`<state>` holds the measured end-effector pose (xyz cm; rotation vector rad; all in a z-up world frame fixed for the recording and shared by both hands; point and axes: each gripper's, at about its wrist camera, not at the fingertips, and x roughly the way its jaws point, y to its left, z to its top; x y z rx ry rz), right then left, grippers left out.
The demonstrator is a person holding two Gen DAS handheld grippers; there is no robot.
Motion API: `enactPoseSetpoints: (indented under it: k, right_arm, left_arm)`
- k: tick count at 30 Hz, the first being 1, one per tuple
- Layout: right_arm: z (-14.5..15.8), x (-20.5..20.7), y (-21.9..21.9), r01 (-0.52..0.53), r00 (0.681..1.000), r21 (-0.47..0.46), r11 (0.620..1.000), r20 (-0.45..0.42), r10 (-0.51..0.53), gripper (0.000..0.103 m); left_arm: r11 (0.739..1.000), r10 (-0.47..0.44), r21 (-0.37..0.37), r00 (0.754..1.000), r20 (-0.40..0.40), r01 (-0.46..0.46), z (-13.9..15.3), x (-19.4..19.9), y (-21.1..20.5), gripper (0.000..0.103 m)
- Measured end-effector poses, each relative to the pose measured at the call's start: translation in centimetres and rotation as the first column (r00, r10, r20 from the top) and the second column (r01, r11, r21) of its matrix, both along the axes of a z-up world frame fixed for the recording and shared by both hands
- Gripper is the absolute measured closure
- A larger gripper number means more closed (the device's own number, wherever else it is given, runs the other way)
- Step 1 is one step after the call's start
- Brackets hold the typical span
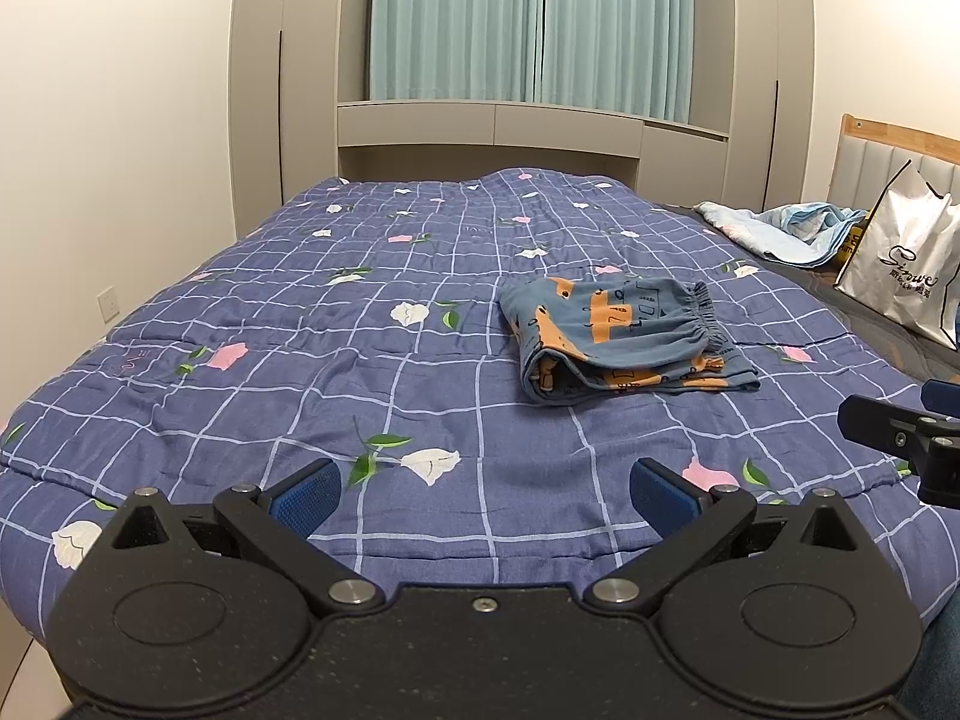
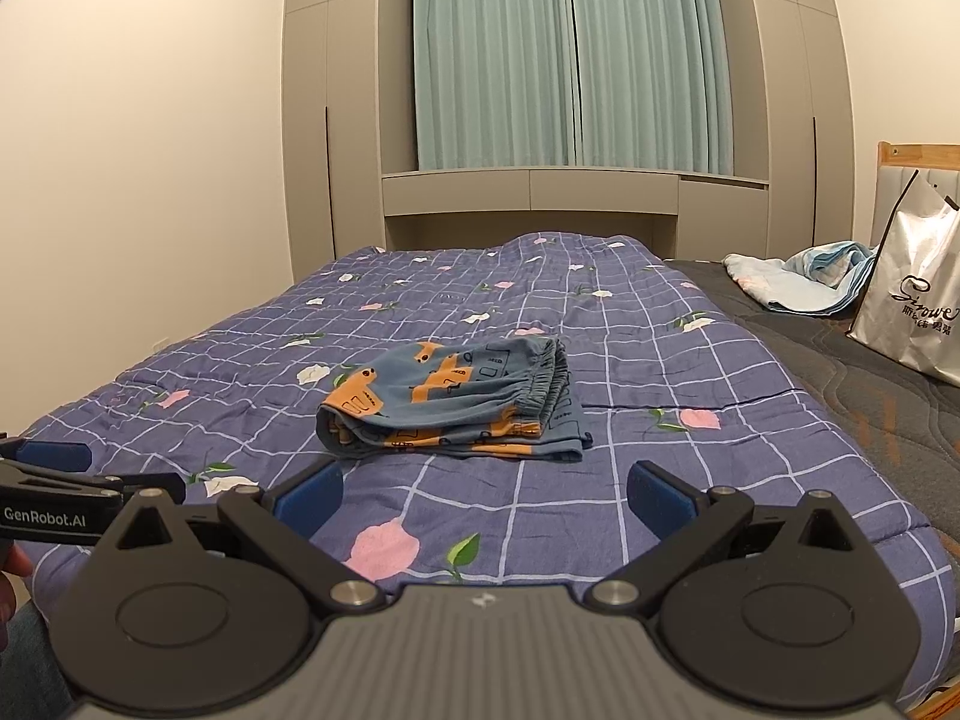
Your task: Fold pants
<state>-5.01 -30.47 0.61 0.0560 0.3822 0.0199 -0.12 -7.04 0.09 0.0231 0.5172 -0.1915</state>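
The blue pants with orange print (image 1: 624, 339) lie folded into a small stack on the blue floral quilt (image 1: 360, 360), elastic waistband to the right. They also show in the right wrist view (image 2: 456, 405). My left gripper (image 1: 485, 495) is open and empty, held above the quilt's near edge, well short of the pants. My right gripper (image 2: 483, 495) is open and empty, also short of the pants. The right gripper shows at the right edge of the left wrist view (image 1: 918, 426); the left gripper shows at the left edge of the right wrist view (image 2: 66, 480).
A white shopping bag (image 1: 906, 276) stands on the bed's right side next to a crumpled light blue cloth (image 1: 780, 231). Grey wardrobes (image 1: 282, 90) and teal curtains (image 1: 528, 24) stand behind the bed. A white wall (image 1: 108, 120) is on the left.
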Motion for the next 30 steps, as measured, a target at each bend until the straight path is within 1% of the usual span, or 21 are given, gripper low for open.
enactPoseSetpoints:
  k: [7, 11, 14, 20, 30]
  right_arm:
    - [0.02, 0.02, 0.01, 0.0, 1.0, -0.001, 1.0, -0.001, 0.0, 0.0]
    - [0.03, 0.03, 0.02, 0.0, 1.0, -0.001, 1.0, -0.001, 0.0, 0.0]
    - [0.03, 0.03, 0.03, 0.0, 1.0, 0.0, 1.0, -0.001, 0.0, 0.0]
    - [0.0, 0.04, 0.0, -0.003, 1.0, 0.0, 1.0, -0.003, 0.003, 0.0]
    - [-0.43, 0.27, -0.17, -0.008, 1.0, 0.002, 1.0, -0.017, 0.008, 0.0]
  left_arm:
    - [1.0, -0.008, -0.005, 1.0, 0.002, 0.008, 0.04, -0.03, -0.05, 0.001]
    - [1.0, -0.007, 0.004, 1.0, 0.021, 0.007, 0.27, -0.39, -0.38, 0.001]
    - [1.0, -0.004, -0.005, 0.999, 0.033, 0.004, 0.3, -0.6, -0.42, 0.001]
    - [1.0, 0.002, -0.016, 1.0, 0.025, -0.001, 0.36, -0.35, -0.33, 0.001]
    - [1.0, 0.017, -0.012, 1.0, 0.0, -0.017, -0.21, 0.26, -0.14, 0.001]
